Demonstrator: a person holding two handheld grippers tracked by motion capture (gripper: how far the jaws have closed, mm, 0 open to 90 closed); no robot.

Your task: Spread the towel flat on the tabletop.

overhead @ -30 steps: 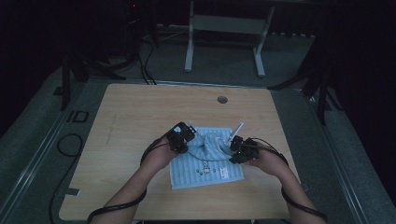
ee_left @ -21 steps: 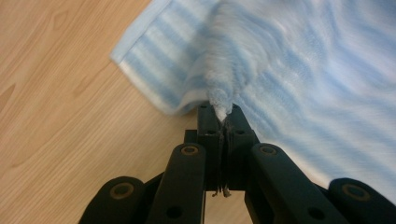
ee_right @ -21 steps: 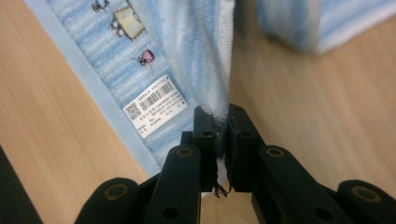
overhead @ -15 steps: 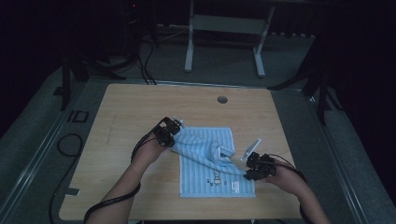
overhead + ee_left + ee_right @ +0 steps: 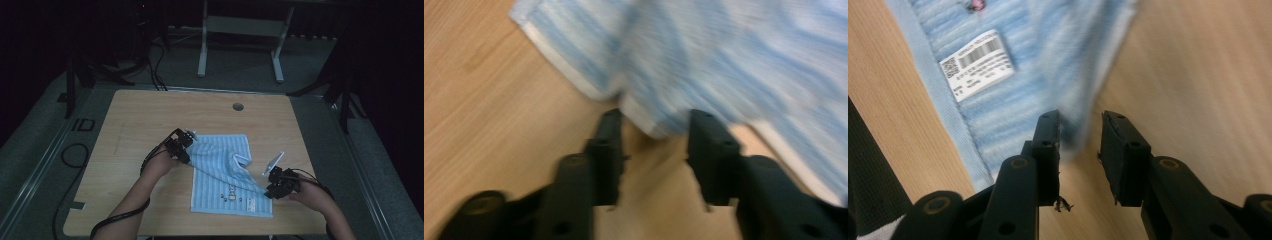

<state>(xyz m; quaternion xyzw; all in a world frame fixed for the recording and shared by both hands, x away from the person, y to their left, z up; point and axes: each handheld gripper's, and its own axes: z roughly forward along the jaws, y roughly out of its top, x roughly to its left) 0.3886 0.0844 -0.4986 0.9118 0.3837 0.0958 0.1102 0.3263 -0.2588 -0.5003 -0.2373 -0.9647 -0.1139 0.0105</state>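
Both hands moved apart, spreading towel (image 5: 225, 172) flat on desk (image 5: 140, 115); left tongs (image 5: 183, 150) & right tongs (image 5: 274, 187) just opened, apart at towel's corners.

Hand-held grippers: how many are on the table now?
2. The left hand-held gripper is at the blue towel's upper left corner; the right hand-held gripper is by its lower right edge.
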